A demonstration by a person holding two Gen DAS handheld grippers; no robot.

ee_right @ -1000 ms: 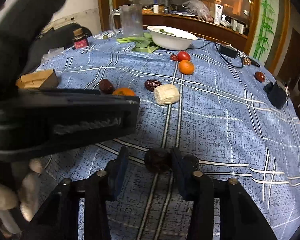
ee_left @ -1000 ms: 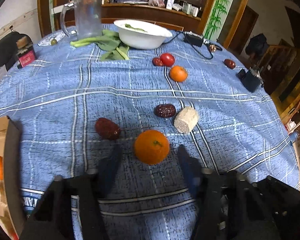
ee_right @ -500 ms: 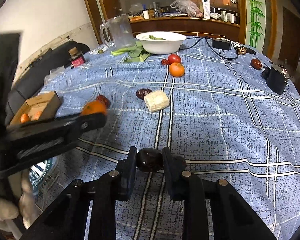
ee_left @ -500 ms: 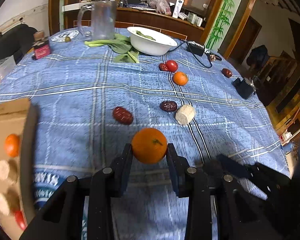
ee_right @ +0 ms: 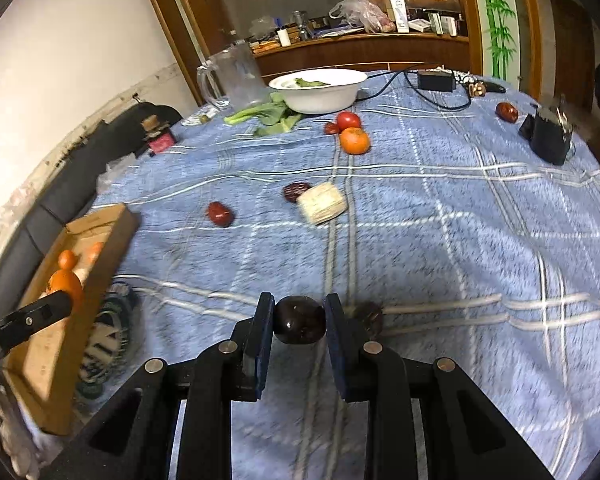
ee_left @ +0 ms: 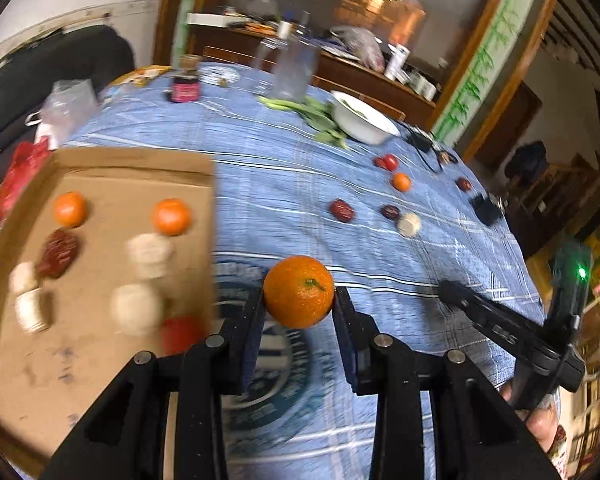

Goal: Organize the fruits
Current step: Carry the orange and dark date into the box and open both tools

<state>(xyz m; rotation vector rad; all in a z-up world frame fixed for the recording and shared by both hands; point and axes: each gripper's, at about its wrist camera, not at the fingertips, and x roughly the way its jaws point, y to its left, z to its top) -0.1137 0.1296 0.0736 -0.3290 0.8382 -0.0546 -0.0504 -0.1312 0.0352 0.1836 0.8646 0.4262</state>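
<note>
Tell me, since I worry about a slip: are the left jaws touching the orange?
Touching. The left wrist view shows the orange pinched in the left gripper, both jaws pressed against its sides with no gap, raised off the blue tablecloth.

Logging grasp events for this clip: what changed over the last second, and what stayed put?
The left hand-held gripper closed on the tangerine, lifted it and swung toward the cardboard box. The right hand-held gripper closed on the dark date and raised it. The remaining fruit on the tablecloth stayed put.
</note>
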